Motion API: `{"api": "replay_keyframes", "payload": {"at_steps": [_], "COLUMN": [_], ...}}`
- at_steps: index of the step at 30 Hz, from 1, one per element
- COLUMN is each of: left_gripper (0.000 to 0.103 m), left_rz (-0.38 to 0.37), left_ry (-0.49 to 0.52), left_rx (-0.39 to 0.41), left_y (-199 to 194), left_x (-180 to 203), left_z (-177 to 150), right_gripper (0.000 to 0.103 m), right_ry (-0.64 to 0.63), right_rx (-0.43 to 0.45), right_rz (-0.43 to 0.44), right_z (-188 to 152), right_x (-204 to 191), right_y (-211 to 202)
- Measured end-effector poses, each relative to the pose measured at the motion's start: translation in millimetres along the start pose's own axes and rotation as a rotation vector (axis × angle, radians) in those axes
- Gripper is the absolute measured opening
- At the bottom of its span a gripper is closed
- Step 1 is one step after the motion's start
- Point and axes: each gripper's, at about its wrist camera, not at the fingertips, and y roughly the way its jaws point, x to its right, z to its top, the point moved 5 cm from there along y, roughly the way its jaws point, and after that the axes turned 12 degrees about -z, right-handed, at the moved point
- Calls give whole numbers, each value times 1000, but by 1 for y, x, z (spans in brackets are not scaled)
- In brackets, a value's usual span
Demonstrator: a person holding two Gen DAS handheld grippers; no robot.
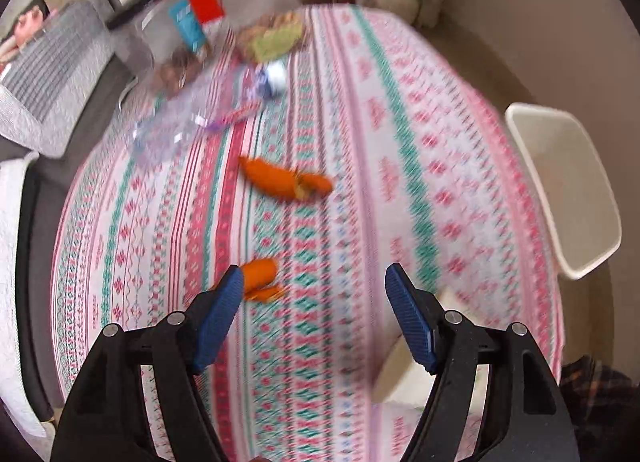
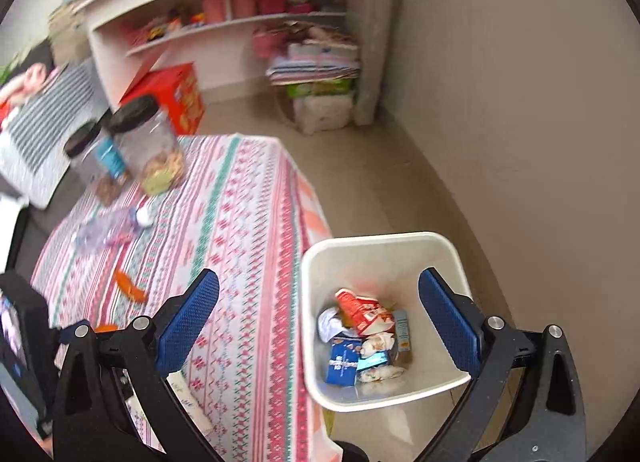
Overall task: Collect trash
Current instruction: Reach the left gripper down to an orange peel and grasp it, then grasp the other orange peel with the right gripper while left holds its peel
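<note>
My left gripper [image 1: 314, 282] hangs empty, jaws apart, over the near orange peel [image 1: 260, 276] on the tablecloth [image 1: 360, 182]. My right gripper [image 2: 320, 302] is spread empty above the bin [image 2: 316, 262], which stands beside the table for drops.

- Table under a patterned pink-and-green tablecloth [image 1: 360, 182]
- On it: two orange peel pieces [image 1: 286, 182] [image 1: 260, 276], a crumpled clear plastic wrapper [image 1: 180, 126], two black-lidded jars [image 2: 154, 150]
- White trash bin [image 2: 316, 342] on the floor [image 2: 360, 166] beside it
</note>
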Motion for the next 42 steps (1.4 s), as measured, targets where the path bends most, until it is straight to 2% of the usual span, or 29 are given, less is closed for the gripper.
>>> {"api": "replay_keyframes", "payload": {"at_steps": [5,8,12,14,15,17,19,23,26,32,34,36,39,41,42], "left_gripper": [72,70,58,50,42,37,19,14,7,6,7,7,9,16,23], "left_rz": [-3,-23,-25,-27,-46,-47,-44,-63,-86,-118,-147,-146,-136,-154,-159], "left_ry": [13,8,43,59,57,69,78,24,-35,-101,-100,-95,-78,-80,-81], "left_rx": [-110,-134,-147,-153,-153,-132,-118,-77,-26,71,58,45,-20,-44,-49], "left_y": [18,30,36,39,40,37,34,18,-2,-43,-43,-38,-27,-27,-25], "left_x": [-32,-47,-52,-56,-56,-58,-59,-70,-80,-101,-101,-102,-97,-97,-98], "left_z": [-10,-13,-17,-21,-22,-23,-26,-26,-23,-23,-18,-16,-17,-18,-18], "right_gripper": [96,96,96,96,96,96,96,96,96,95,94,92,82,77,72], "right_ry": [-57,-87,-131,-151,-165,-188,-214,-275,-319,-393,-408,-410,-426,-443,-456], "right_rx": [-20,-39,-68,-81,-89,-99,-109,-113,-118,-135,-148,-158,-181,-197,-201], "right_rz": [21,34,56,63,69,76,88,120,155,224,233,243,277,284,281], "right_z": [-2,-5,-8,-9,-9,-11,-13,-19,-24,-36,-40,-41,-44,-47,-50], "right_x": [-30,-45,-70,-81,-89,-101,-117,-147,-173,-224,-237,-246,-260,-267,-271], "right_y": [5,10,20,25,28,34,39,49,56,68,71,75,80,84,87]}}
